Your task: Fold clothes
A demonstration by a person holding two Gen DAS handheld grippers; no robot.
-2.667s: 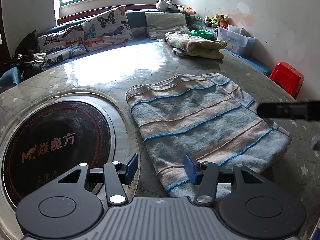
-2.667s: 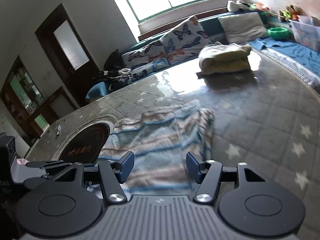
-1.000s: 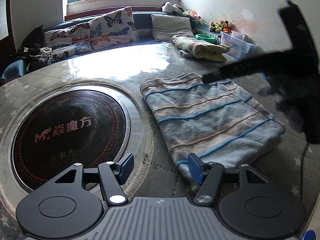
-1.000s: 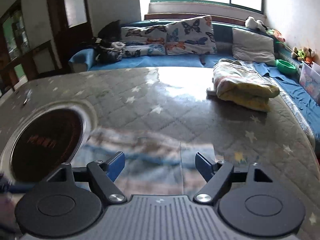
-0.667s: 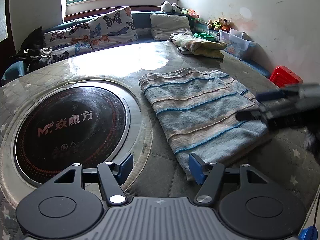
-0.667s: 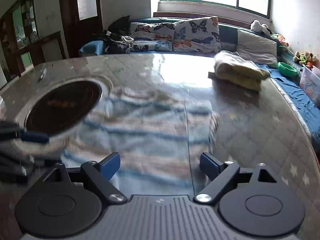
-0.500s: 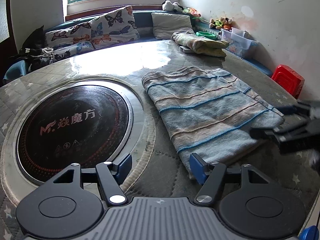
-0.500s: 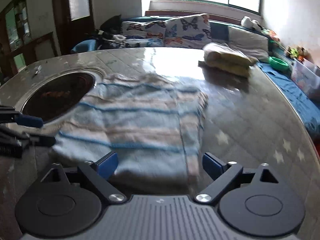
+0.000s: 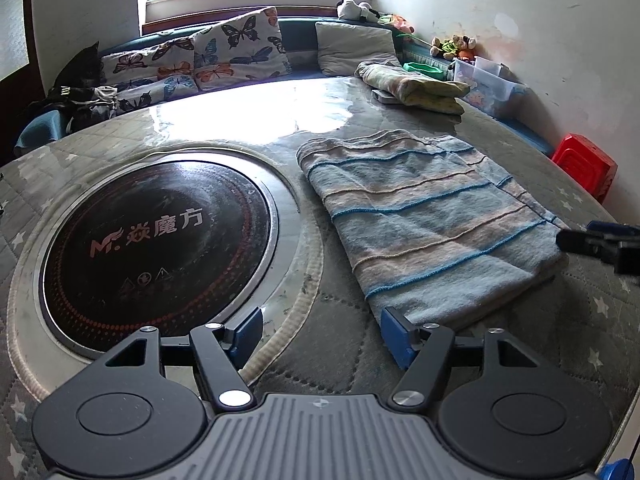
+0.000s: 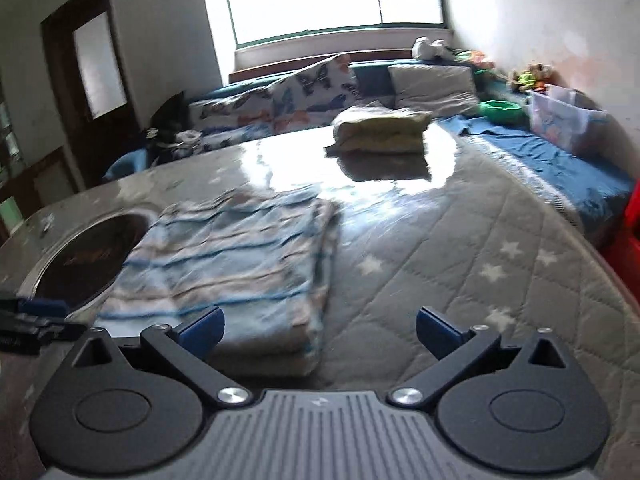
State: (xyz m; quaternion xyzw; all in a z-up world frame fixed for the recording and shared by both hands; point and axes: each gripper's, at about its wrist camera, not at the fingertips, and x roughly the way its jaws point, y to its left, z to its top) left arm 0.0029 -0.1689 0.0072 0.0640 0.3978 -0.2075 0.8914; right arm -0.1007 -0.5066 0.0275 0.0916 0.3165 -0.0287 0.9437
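Note:
A folded garment with blue and beige stripes [image 9: 428,220] lies flat on the quilted round table [image 9: 580,320]. My left gripper [image 9: 320,330] is open at its near left corner. Only table shows between the fingers, and the right fingertip [image 9: 394,332] sits just at the cloth's edge. In the right wrist view the garment [image 10: 236,256] is blurred. My right gripper [image 10: 319,330] is at its near right corner with its jaws opening wide. The cloth's corner lies between them, unpressed. Each gripper shows at the edge of the other's view: the right [image 9: 600,240], the left [image 10: 36,316].
A round black cooktop [image 9: 156,240] is set into the table left of the garment. A folded yellowish blanket [image 9: 416,88] lies at the far side. Butterfly cushions [image 9: 224,56] line a bench behind. A clear plastic box [image 9: 488,80] and a red stool [image 9: 584,166] stand on the right.
My right gripper swung from over the garment's far side to its near right corner, and its jaws spread wider. My left gripper stayed nearly still. The garment has not moved.

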